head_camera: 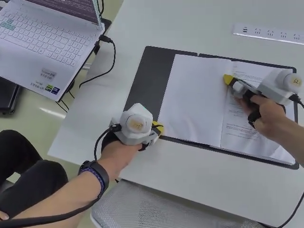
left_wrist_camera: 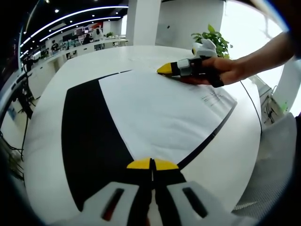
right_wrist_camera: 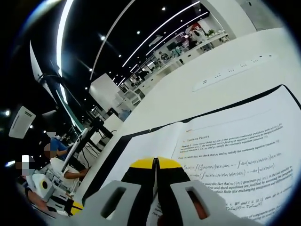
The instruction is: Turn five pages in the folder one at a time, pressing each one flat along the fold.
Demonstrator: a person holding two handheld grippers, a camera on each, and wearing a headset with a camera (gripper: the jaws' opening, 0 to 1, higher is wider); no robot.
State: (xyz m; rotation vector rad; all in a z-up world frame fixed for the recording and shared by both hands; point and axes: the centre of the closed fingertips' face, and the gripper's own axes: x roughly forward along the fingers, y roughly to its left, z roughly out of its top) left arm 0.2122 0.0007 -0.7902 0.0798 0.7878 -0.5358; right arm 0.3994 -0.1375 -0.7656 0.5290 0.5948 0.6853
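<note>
The open folder's [head_camera: 148, 80] fold [head_camera: 224, 123] is pressed by the right gripper [head_camera: 228, 80], jaws clenched. The left gripper [head_camera: 157, 128] is held at the folder's near edge, jaws clenched too.

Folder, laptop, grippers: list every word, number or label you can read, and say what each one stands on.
"Theorem Proofs", probably: heading on the printed page.
Body text and formulas there: too small to read.
On the laptop, the stickers: too blurred to read.
</note>
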